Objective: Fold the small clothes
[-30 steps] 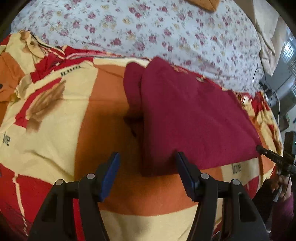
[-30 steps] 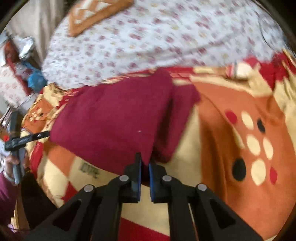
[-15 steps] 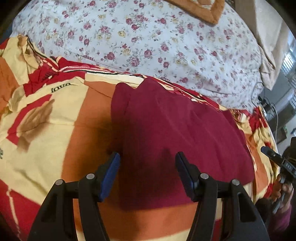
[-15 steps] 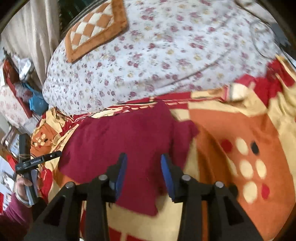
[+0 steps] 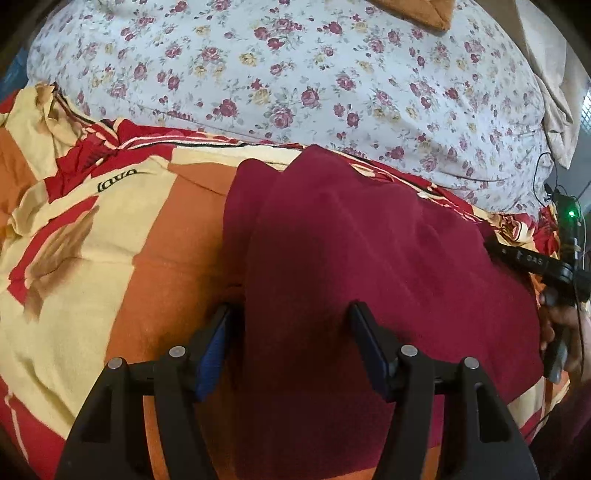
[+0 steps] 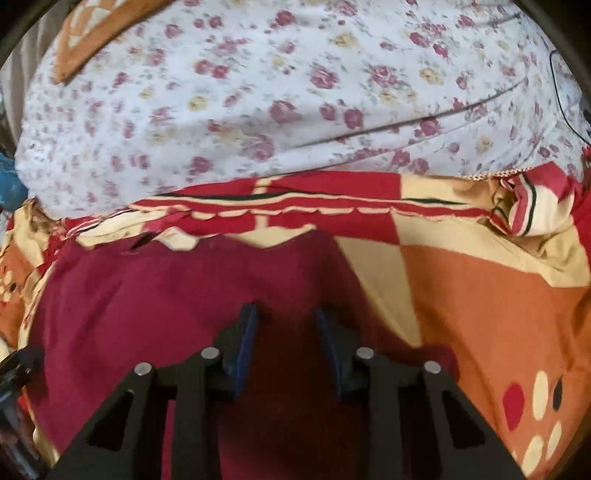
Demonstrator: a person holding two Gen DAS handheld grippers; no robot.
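A folded maroon garment (image 5: 369, 258) lies on an orange, red and cream blanket (image 5: 110, 295). My left gripper (image 5: 291, 308) is open, low over the garment's near left part; its left finger stands just outside the cloth's left edge. In the right wrist view the same garment (image 6: 147, 295) spreads left and below. My right gripper (image 6: 286, 310) hovers over its right part with the jaws closing. Cloth lies under the gap, but the pads (image 6: 245, 343) do not press it. The picture is blurred by motion. A hand (image 5: 557, 321) holding the right gripper's body shows at the right edge.
Behind the blanket (image 6: 480, 295) a floral sheet (image 5: 295, 74) covers the far bed. An orange checked cushion (image 6: 92, 29) rests on it. A cable (image 5: 546, 173) and a small device with a green light (image 5: 570, 214) sit at the far right.
My right gripper let go of the garment's near edge, opened, and moved forward over the cloth. My left gripper slid forward so the garment's left edge now sits between its fingers.
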